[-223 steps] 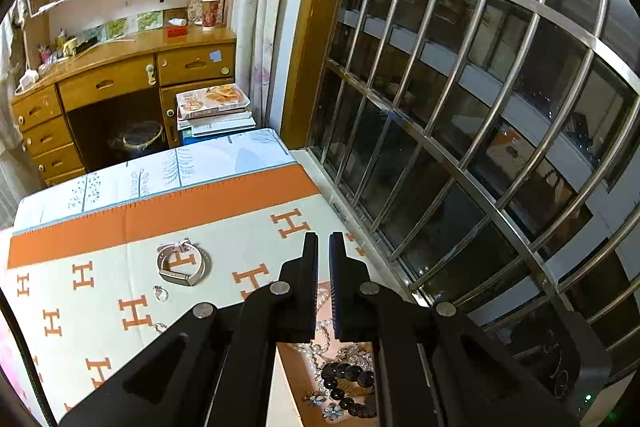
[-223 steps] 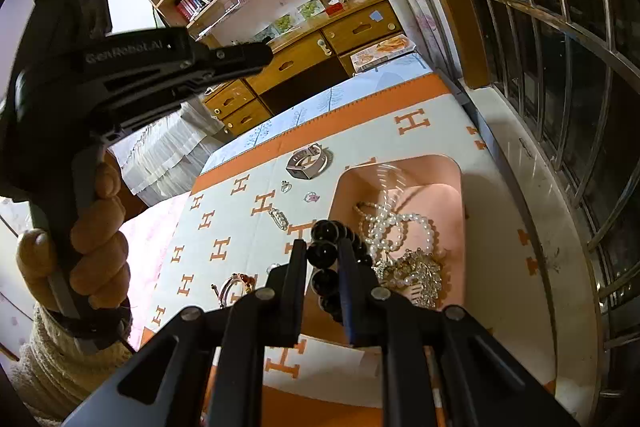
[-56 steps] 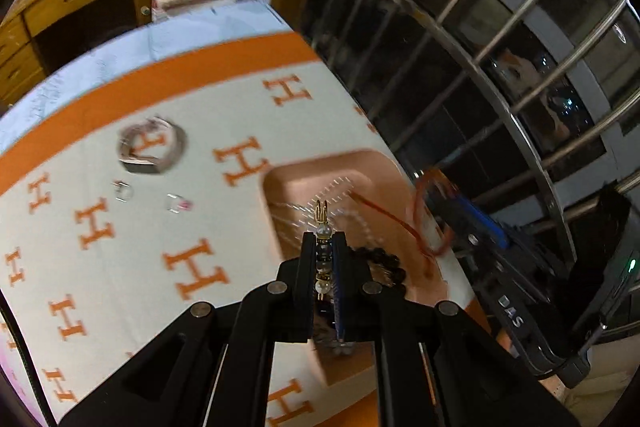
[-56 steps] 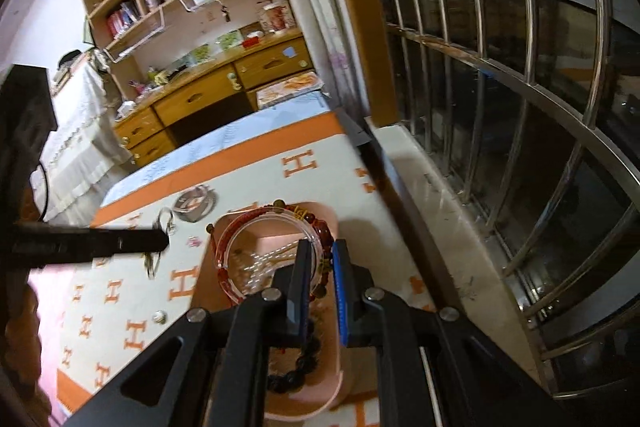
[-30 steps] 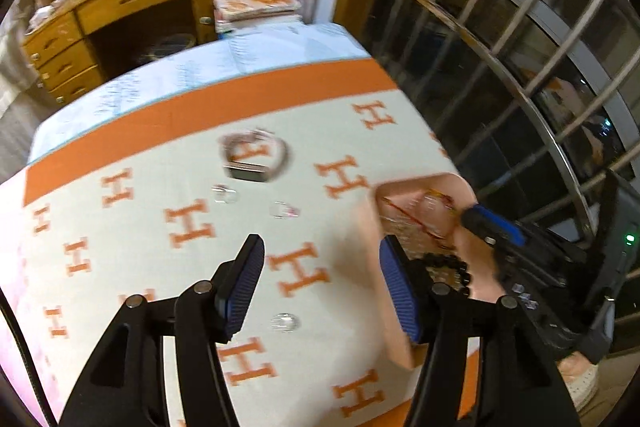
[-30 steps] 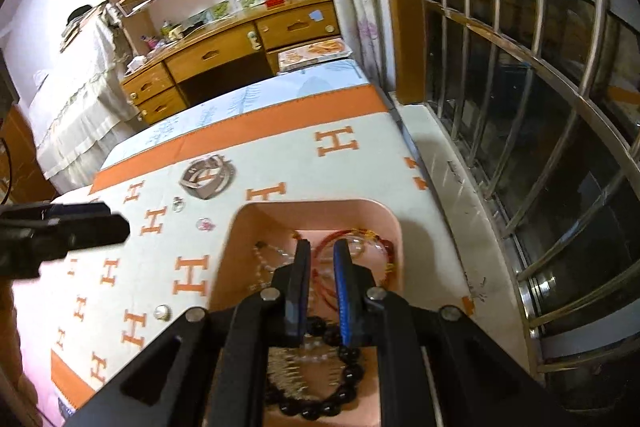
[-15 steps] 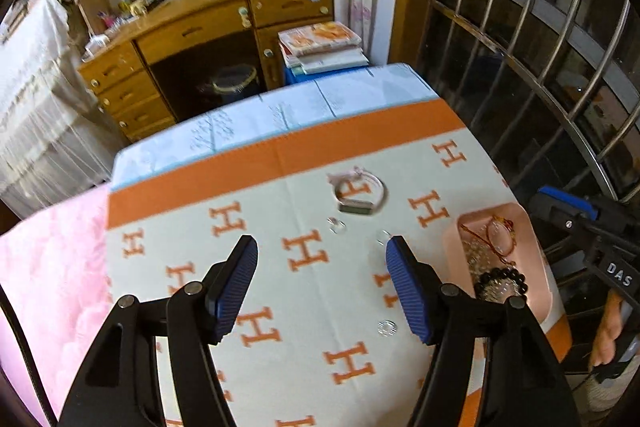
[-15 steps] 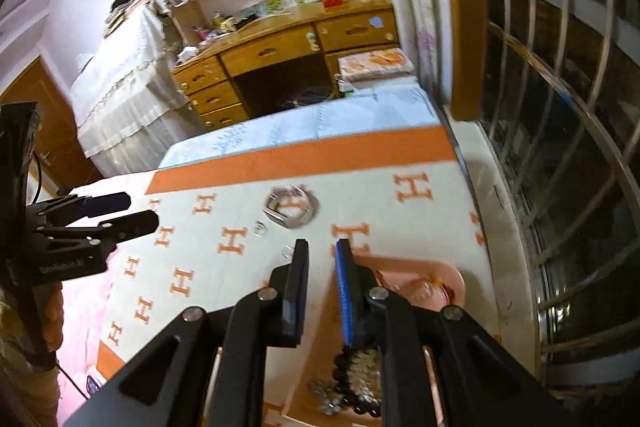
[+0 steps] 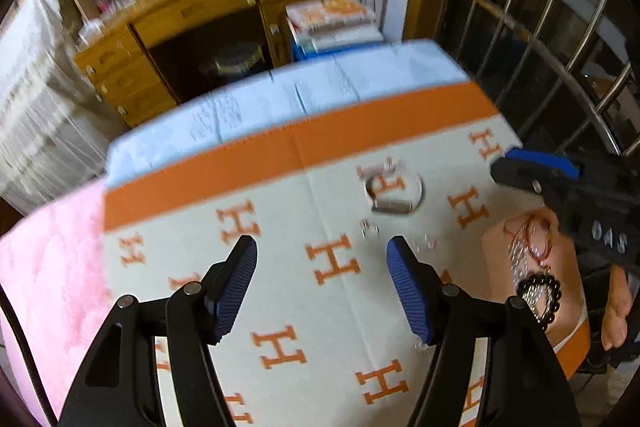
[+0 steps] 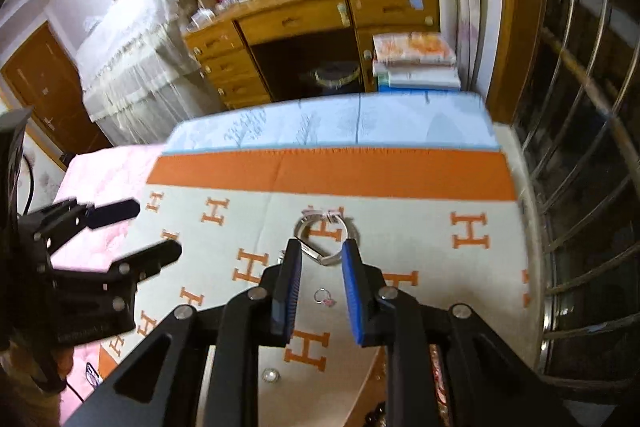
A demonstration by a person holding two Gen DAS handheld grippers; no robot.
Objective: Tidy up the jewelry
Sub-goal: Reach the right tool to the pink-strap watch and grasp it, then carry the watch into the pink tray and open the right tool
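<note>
Over blanket point(image 10: 420, 247): right hand-held gripper point(image 10: 320, 291) part-spread, empty; small ring point(image 10: 322, 297) below, probably easy to nudge away.

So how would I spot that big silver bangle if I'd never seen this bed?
Find the cream blanket printed with orange H letters. Just below its solid orange band lies the silver bangle, flat on the cloth. It is a wide metal hoop, far larger than the tiny rings scattered nearby.
</note>
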